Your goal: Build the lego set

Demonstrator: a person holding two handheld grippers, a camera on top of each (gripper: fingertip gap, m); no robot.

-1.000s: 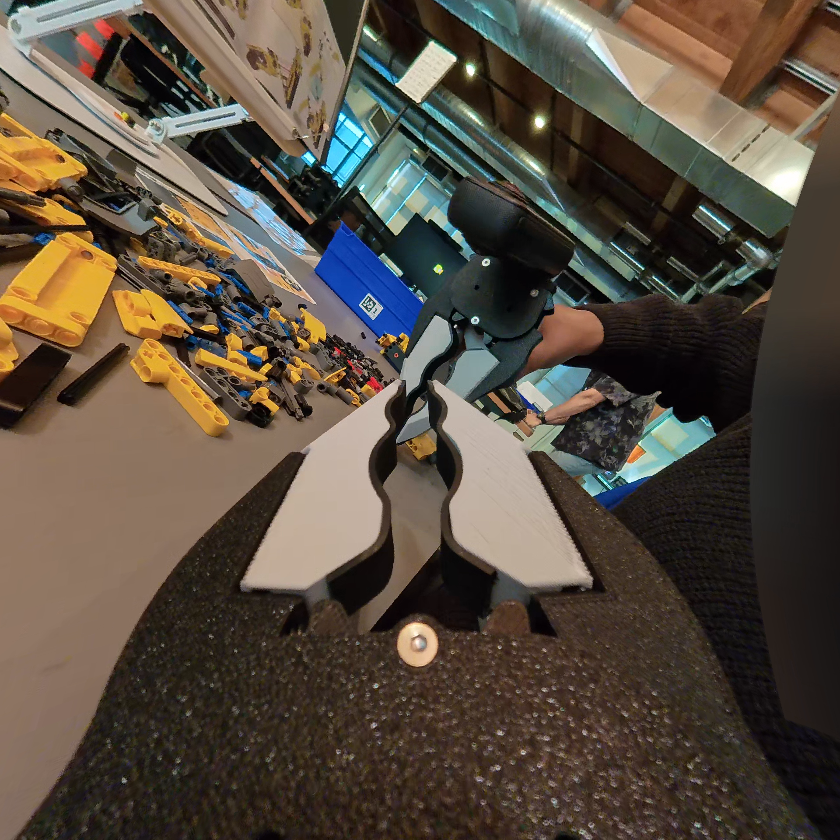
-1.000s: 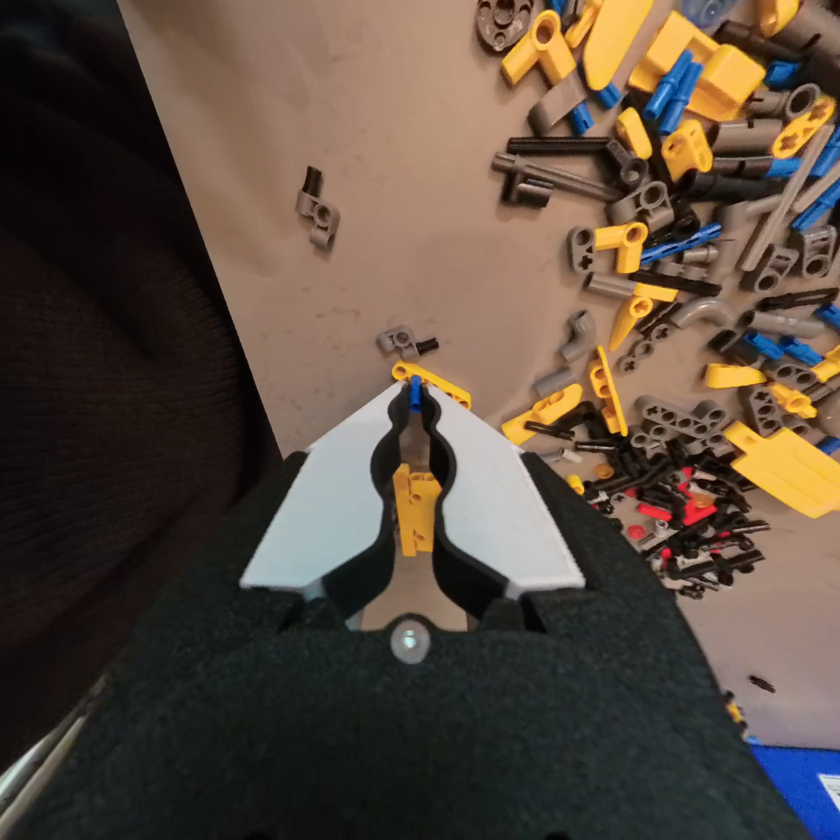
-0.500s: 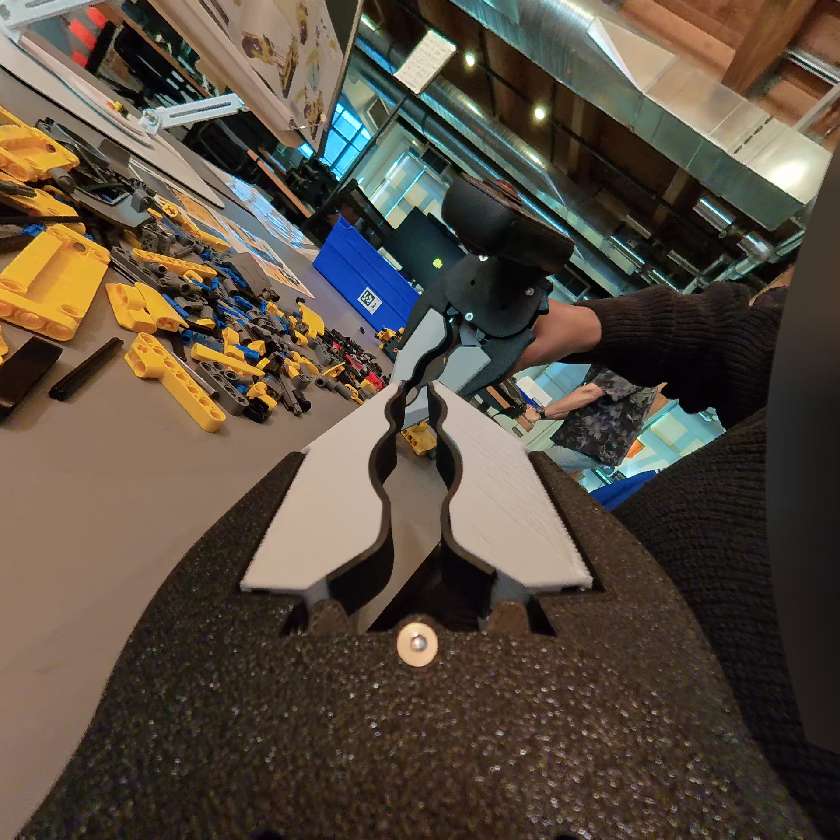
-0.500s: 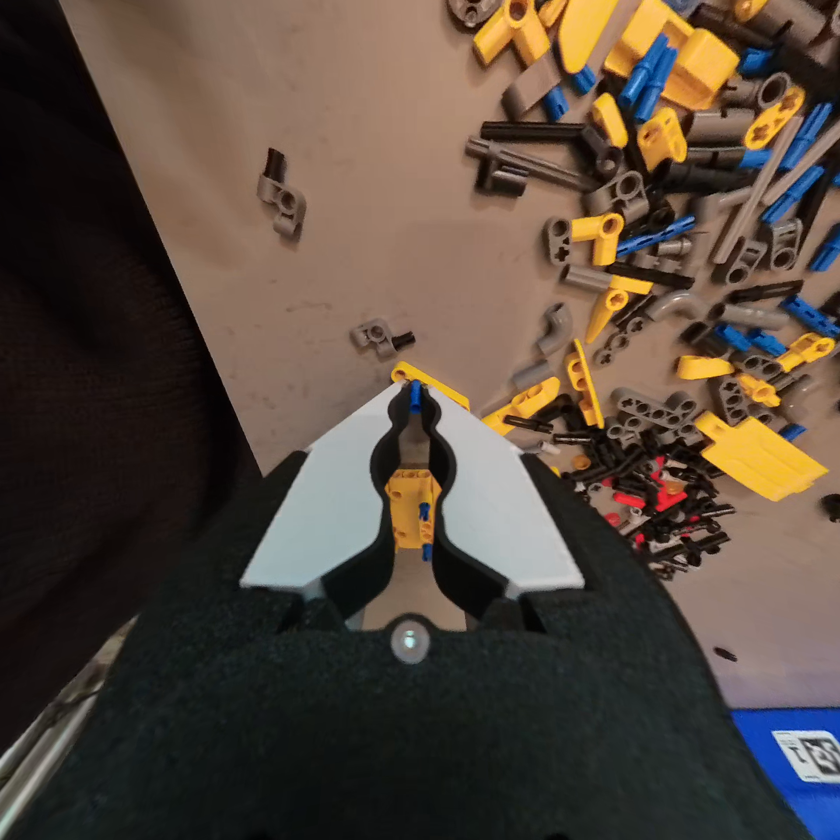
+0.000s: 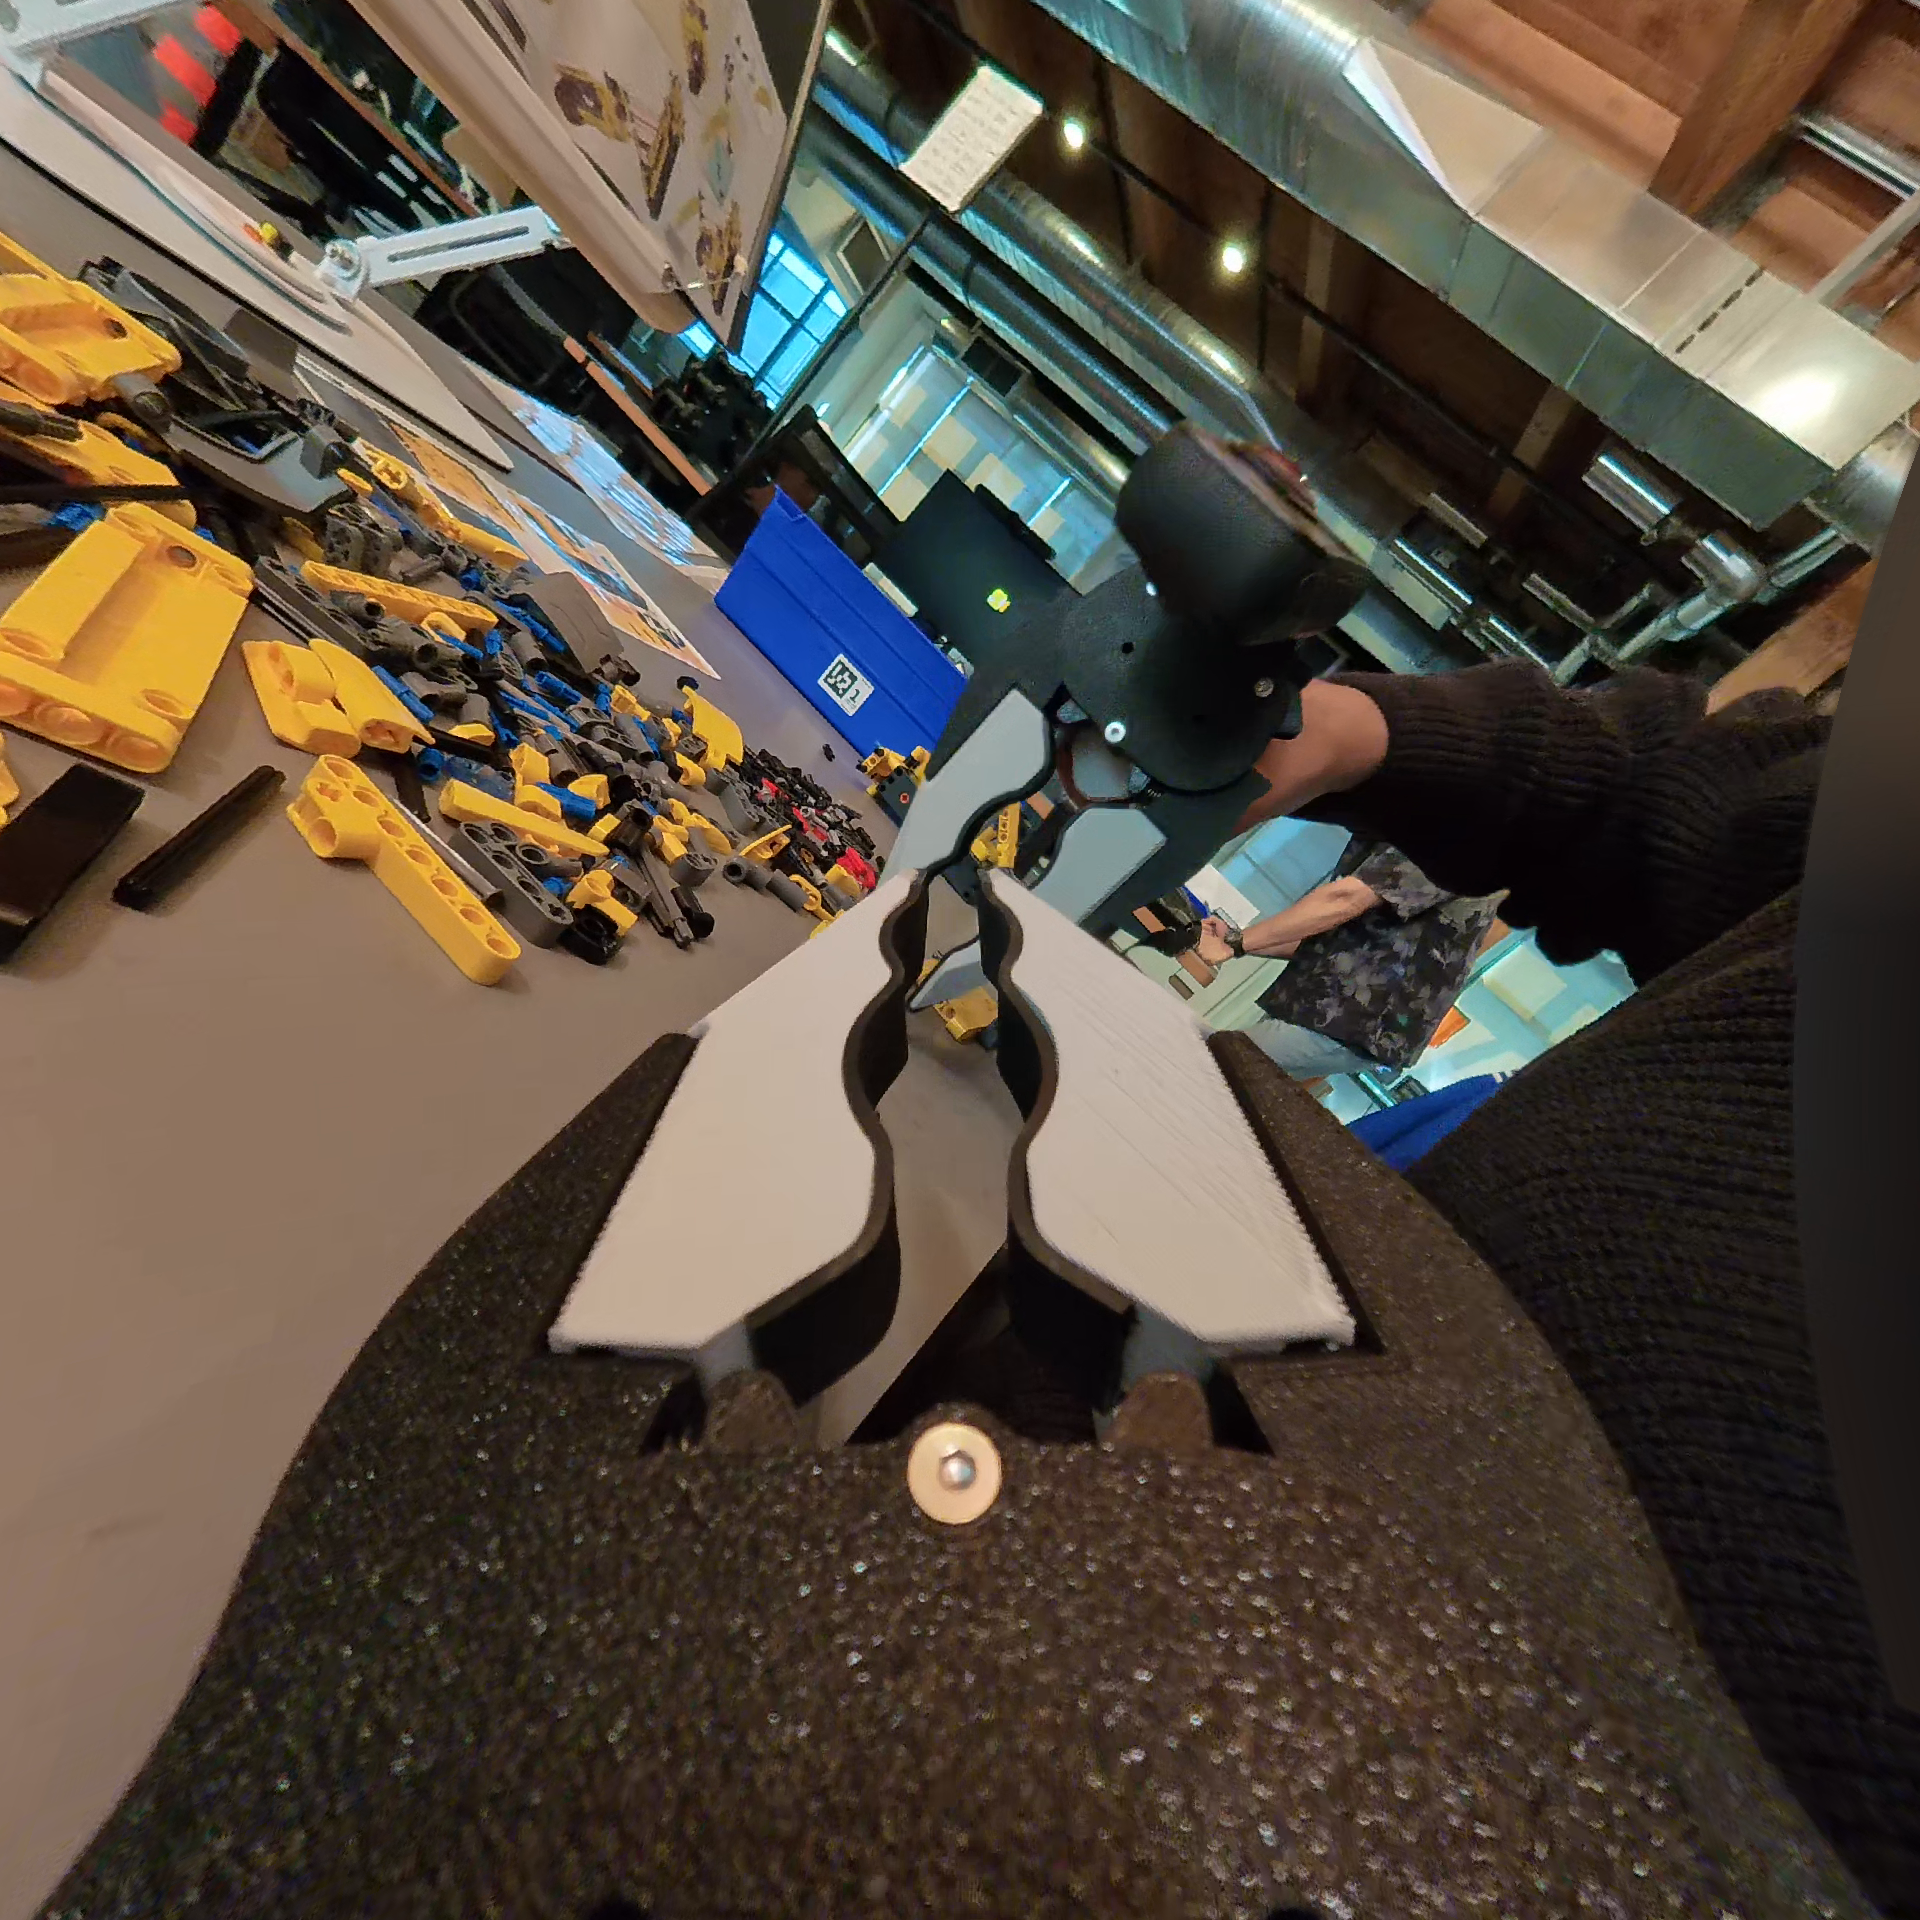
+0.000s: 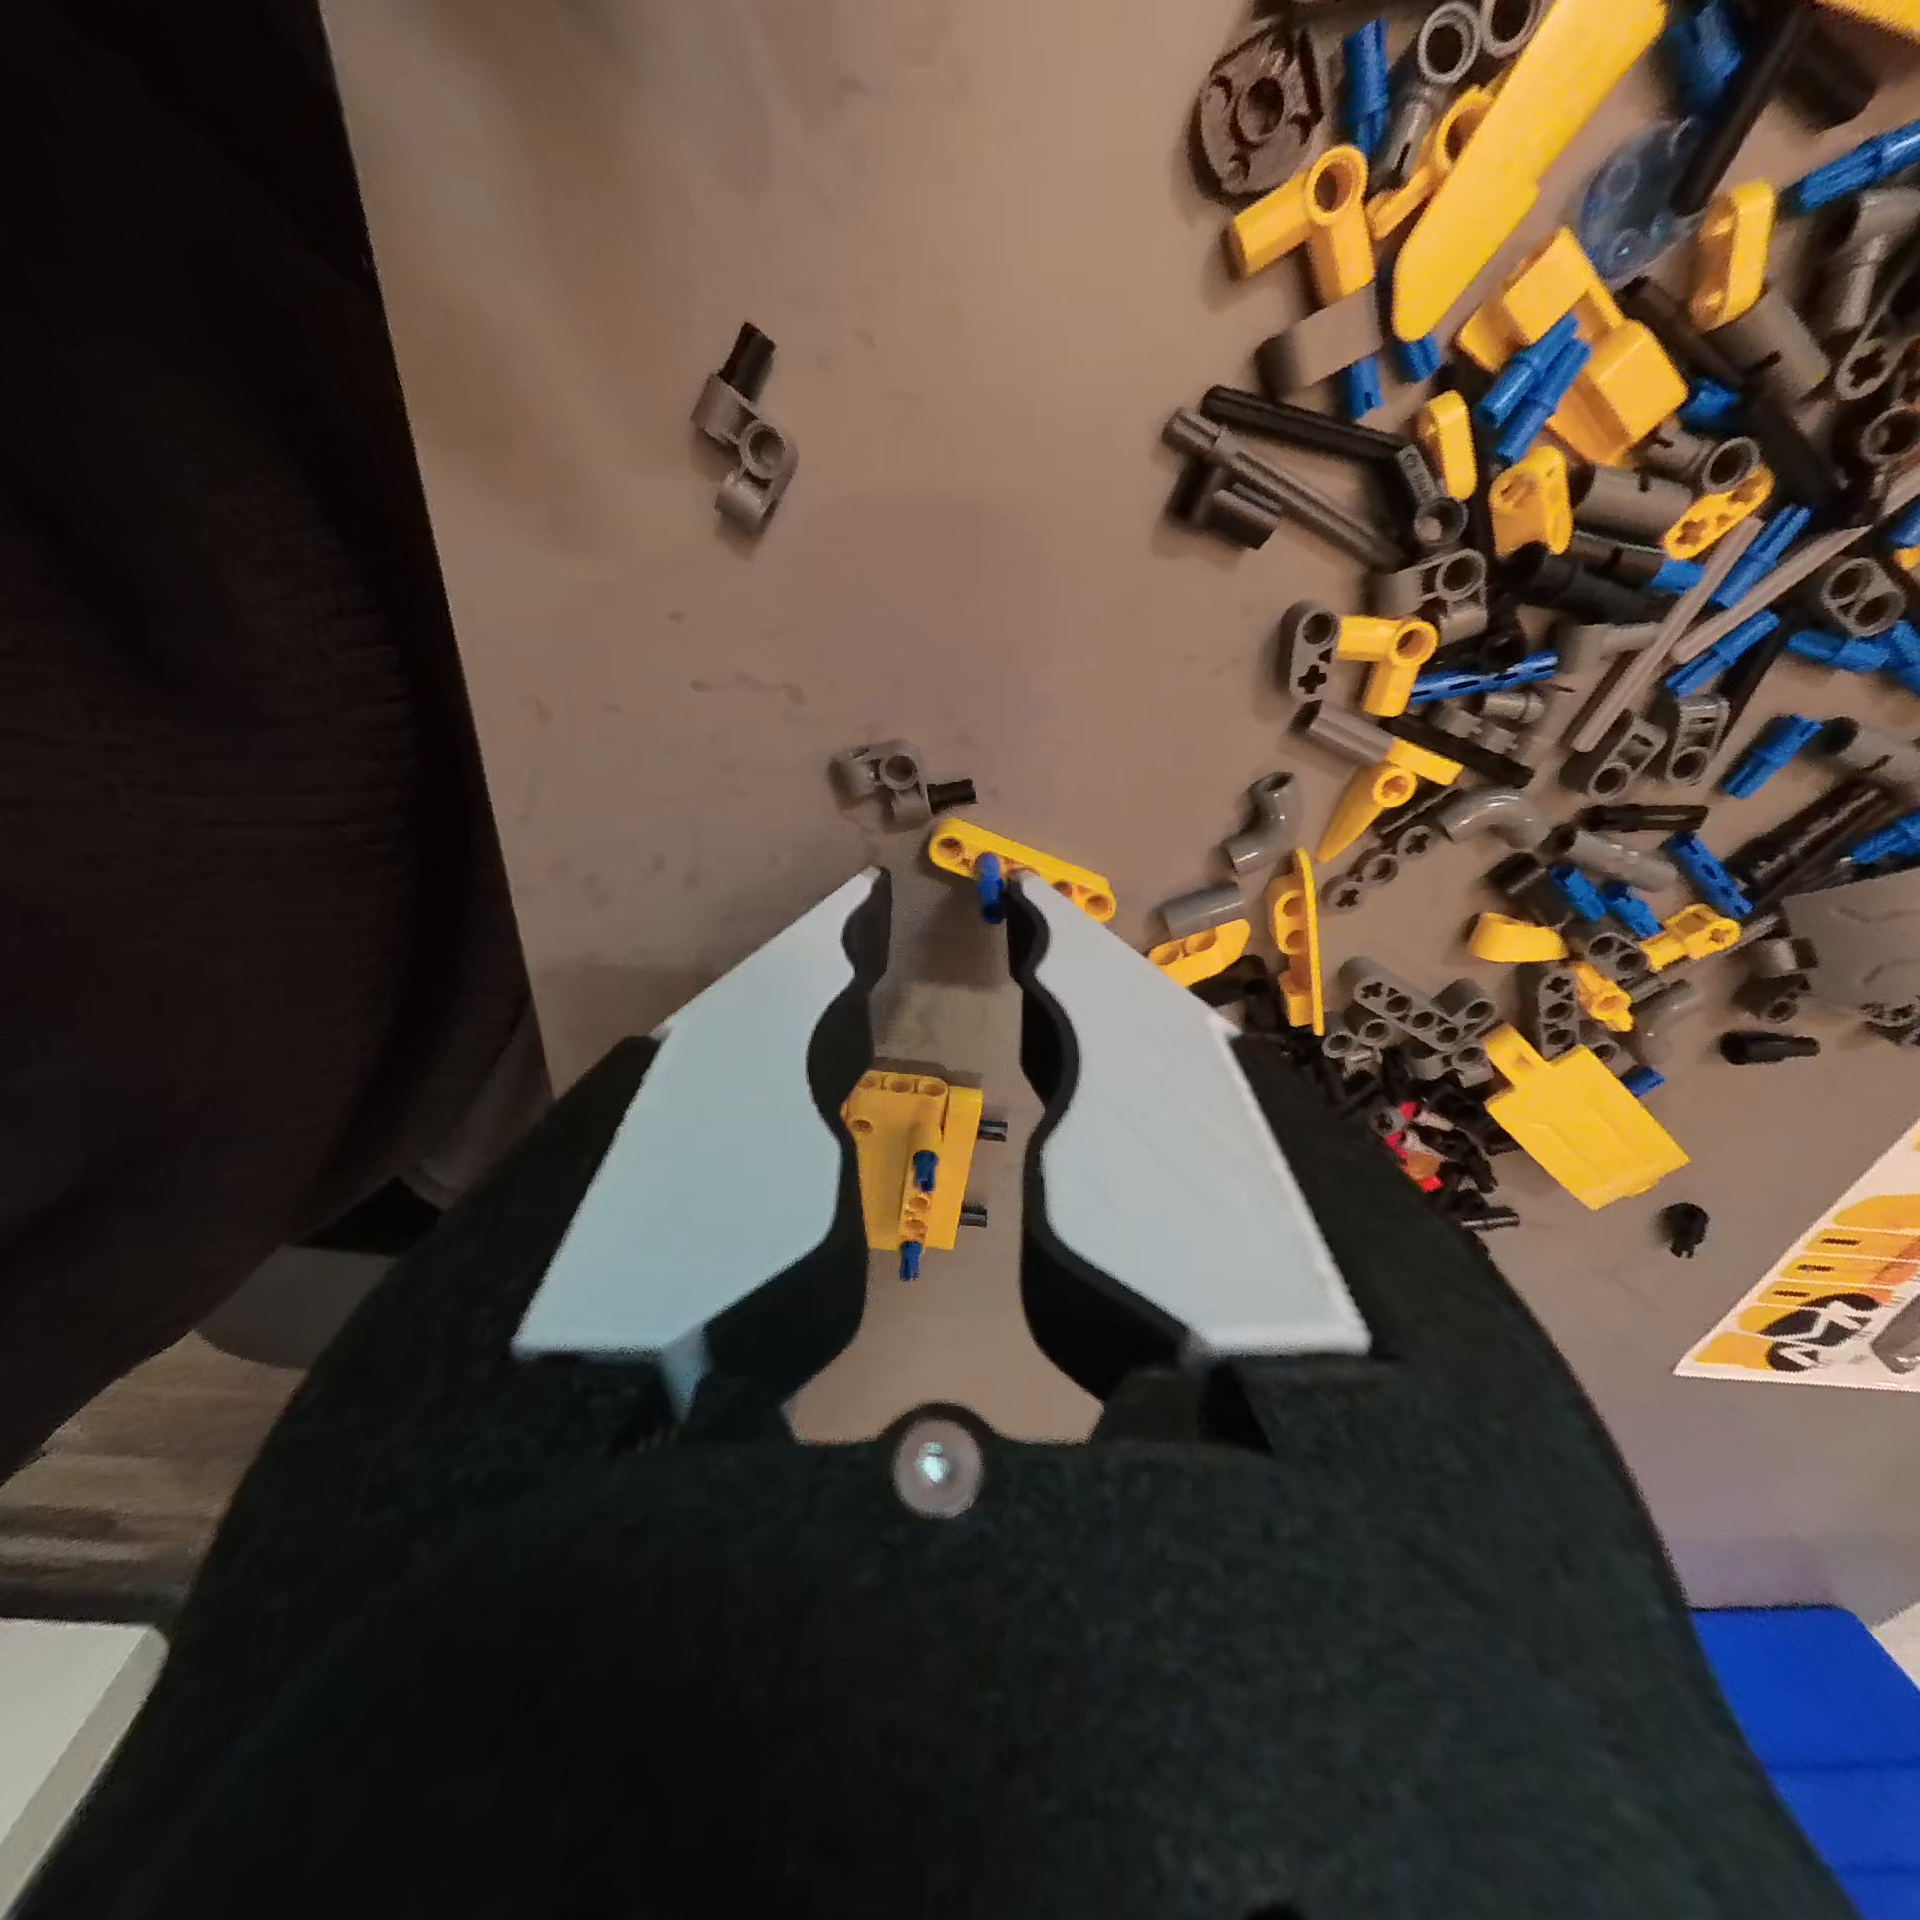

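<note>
Over the grey surface [image 6: 935, 312], the right claw [image 6: 948, 883] is hanging spread apart, gripping nothing. A thin yellow beam [image 6: 1023, 868] with a blue pin [image 6: 989, 891] is lying just past its fingertips, the pin reaching into the gap. A small yellow block assembly [image 6: 912, 1158] is sitting on the surface between the two fingers, farther back. A grey connector [image 6: 885, 777] is lying just beyond the beam; another grey connector [image 6: 746, 436] is lying well apart. A heap of yellow, blue, grey and black parts [image 6: 1579, 644] is spreading to the right.

The left claw [image 5: 954, 883] is sitting low, slightly parted and empty, pointing toward the right claw [image 5: 961, 862]. A blue bin [image 5: 831, 634] is standing behind.
</note>
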